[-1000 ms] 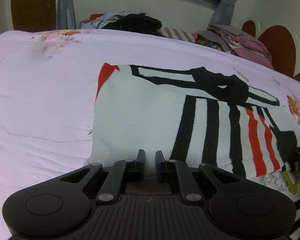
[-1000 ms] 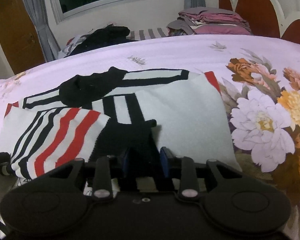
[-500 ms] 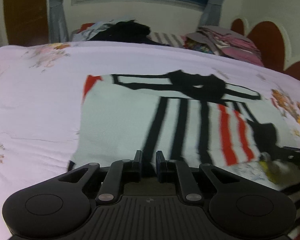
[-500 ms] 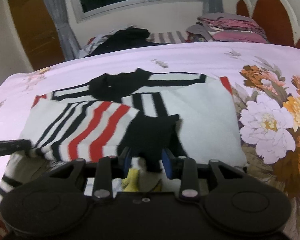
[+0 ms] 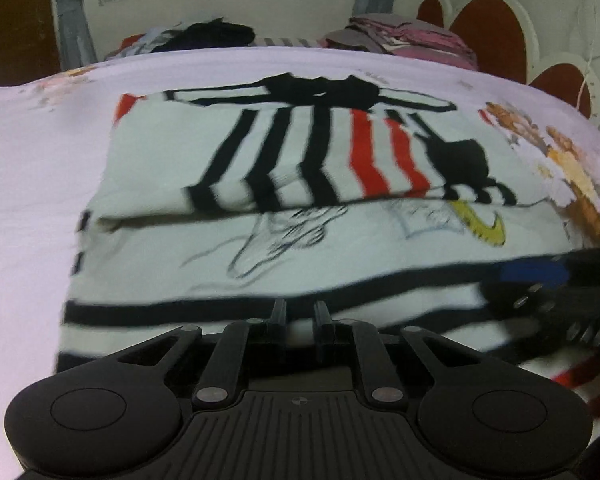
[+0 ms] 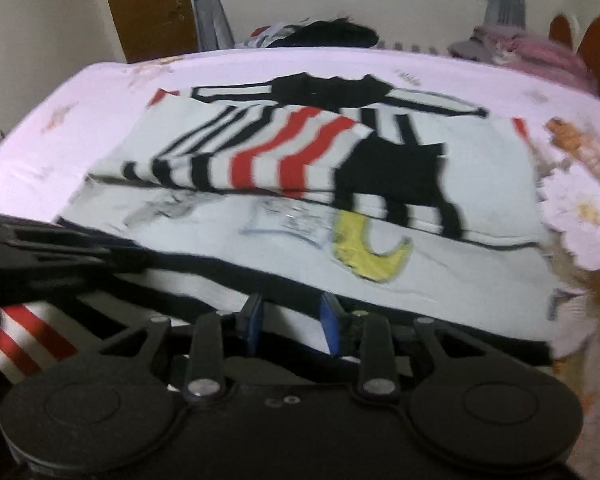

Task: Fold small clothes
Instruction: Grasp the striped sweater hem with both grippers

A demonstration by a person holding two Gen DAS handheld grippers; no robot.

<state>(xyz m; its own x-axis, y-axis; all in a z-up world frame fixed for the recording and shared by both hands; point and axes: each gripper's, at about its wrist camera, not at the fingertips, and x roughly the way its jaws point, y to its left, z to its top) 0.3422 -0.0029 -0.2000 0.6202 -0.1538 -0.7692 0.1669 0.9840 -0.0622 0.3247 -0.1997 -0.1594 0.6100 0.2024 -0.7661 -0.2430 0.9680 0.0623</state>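
- Step in hand, as we judge it: a lengthwise fold of the striped sweater [image 5: 260, 152], with both grippers carrying its near hem.
- The sweater lies flat on the bed [image 5: 28, 152], collar toward the far side. One sleeve with red and black stripes is already folded across the body.
- The near part is turned over, so the pale inner face shows, with the reverse of a drawn motif and a yellow patch [image 6: 364, 252].
- Left gripper [image 5: 300, 320]: jaws almost closed, with the black-banded hem between the fingertips. We read this as a pinch on the sweater.
- Right gripper [image 6: 290, 322]: the gap between its blue pads is wider. White knit lies in that gap, and the pads seem to press on a bunched fold of hem. The jaws have just been closing a little.
- Each gripper shows in the other's view: the right one at the right edge of the left view, the left one at the left edge of the right view. They hold the hem side by side, well apart.
- Both views are blurred, so finer contact detail is unclear.
- Next move, our judgement: carry the hem across toward the collar, keep both hands level so the edge stays straight, then lay it down.
- Risk: an uneven pull could skew the fold or drag the folded sleeve out of place.
- A heap of other clothes [image 5: 204, 36] sits at the far edge of the bed.
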